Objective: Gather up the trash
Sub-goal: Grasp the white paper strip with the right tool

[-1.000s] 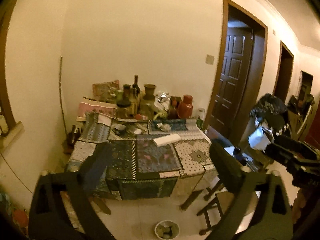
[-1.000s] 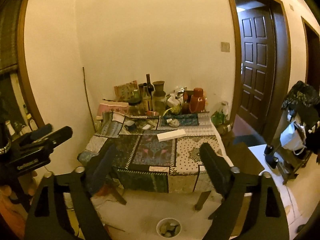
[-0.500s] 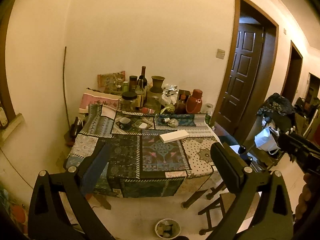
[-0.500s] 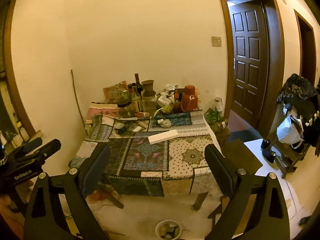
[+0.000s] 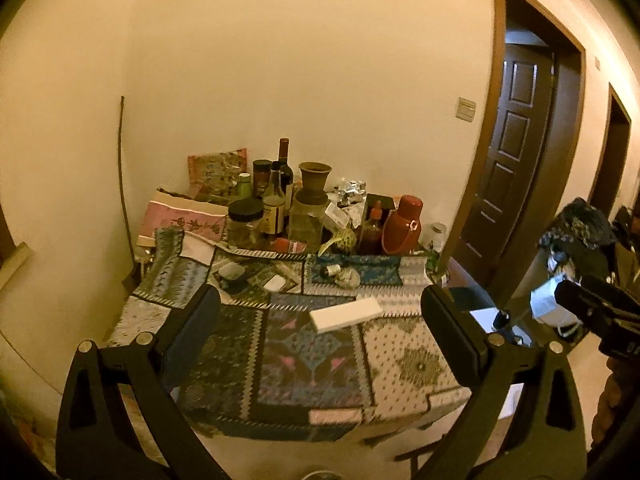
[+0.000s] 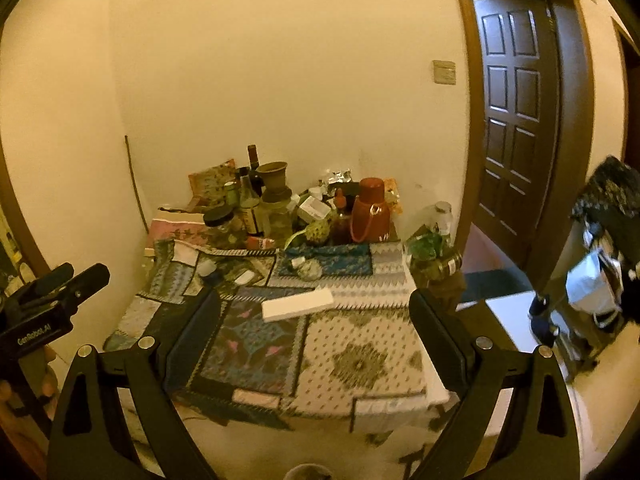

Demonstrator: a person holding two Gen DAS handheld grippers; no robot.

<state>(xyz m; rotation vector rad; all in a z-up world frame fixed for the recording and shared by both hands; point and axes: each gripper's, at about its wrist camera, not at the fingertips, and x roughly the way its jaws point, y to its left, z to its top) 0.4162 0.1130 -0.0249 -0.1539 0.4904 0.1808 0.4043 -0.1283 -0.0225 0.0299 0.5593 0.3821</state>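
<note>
Both our grippers, left gripper (image 5: 320, 312) and right gripper (image 6: 312, 312), gape wide and empty; ahead, the crowded bottles (image 5: 280, 184) could topple if we overreach.

I count one table (image 5: 400, 360), one flat white box (image 5: 346, 314) at its middle, one red flask (image 5: 402, 226) far right, one clay vase (image 5: 315, 182), one dark wine bottle (image 5: 284, 164), one black-lidded jar (image 5: 245, 222) far left, and two brown doorways on the right.

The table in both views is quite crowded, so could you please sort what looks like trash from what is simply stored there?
Likely trash:
white box
crumpled wrapper
foil packet

Just stored:
red flask
wine bottle
clay vase
dark-lidded jar
</note>
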